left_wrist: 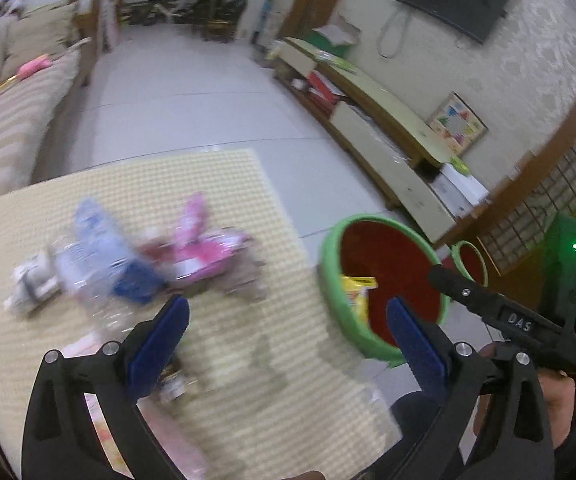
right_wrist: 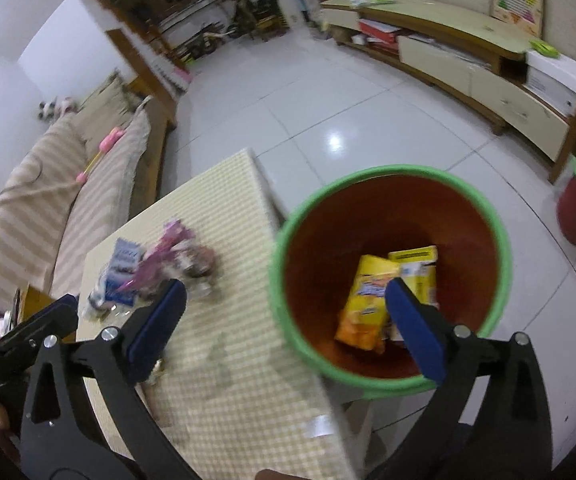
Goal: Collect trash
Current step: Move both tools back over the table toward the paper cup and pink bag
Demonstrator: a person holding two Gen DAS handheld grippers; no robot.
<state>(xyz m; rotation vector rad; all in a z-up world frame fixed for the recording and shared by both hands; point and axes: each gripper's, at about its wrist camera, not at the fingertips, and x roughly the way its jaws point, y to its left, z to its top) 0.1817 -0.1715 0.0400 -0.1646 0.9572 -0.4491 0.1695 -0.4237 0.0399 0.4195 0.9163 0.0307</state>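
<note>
Right now your bench (left_wrist: pixel 216 380), covered in a yellow checked cloth, fills the lower left of both views. Beside its right edge stands the red bin (right_wrist: pixel 391 216) with a green rim, and yellow snack packets (right_wrist: pixel 371 300) lie at its bottom. On the bench, a blurred heap of trash (left_wrist: pixel 128 256) sits toward the far side: a clear plastic bottle and pink wrappers. Your left hand-held gripper (left_wrist: pixel 288 320) is spread wide and holds nothing. Your right hand-held gripper (right_wrist: pixel 286 312) is likewise spread wide and empty, over the bin's near rim.
</note>
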